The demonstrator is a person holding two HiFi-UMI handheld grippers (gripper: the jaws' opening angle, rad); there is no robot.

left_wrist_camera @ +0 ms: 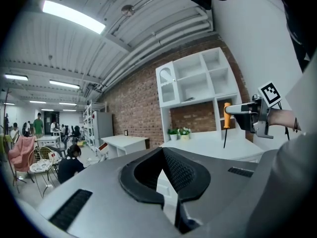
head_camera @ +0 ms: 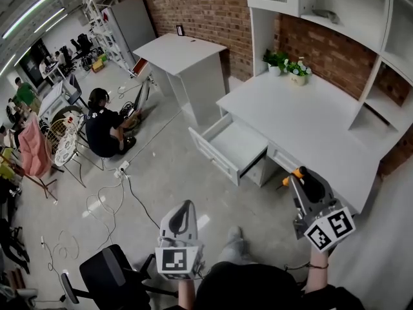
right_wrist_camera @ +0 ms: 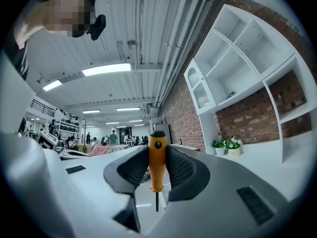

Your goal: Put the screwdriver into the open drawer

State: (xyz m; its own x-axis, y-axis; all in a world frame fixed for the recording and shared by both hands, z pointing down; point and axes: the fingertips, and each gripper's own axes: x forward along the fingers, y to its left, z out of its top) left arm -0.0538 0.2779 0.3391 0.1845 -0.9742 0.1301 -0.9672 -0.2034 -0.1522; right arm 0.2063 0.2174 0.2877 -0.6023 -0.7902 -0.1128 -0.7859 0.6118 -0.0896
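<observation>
A workshop hall with a grey floor and a red brick wall; at the far left, a person in dark clothes (head_camera: pixel 103 129) sits low on the floor among cables; further right a white side table (head_camera: pixel 184 53) stands against the brick. At the bottom centre of the head view the left gripper (head_camera: pixel 186 206) is held over the floor – its own view shows the jaws drawn together with the tips meeting, and nothing between them. Right of that, the open drawer (head_camera: pixel 235 144) juts out from the white desk (head_camera: pixel 310 121), its inside bare; two small potted plants (head_camera: pixel 287 66) sit at the back of the desktop, under the white shelves (head_camera: pixel 361 18). Furthest right, the right gripper (head_camera: pixel 301 173) hangs just in front of the desk's front edge, its jaws clamped on the orange handle of the screwdriver (right_wrist_camera: pixel 157 162) – handle upright between the pads, thin dark shaft pointing down; the tool is in the air to the right of the drawer, not in it.
</observation>
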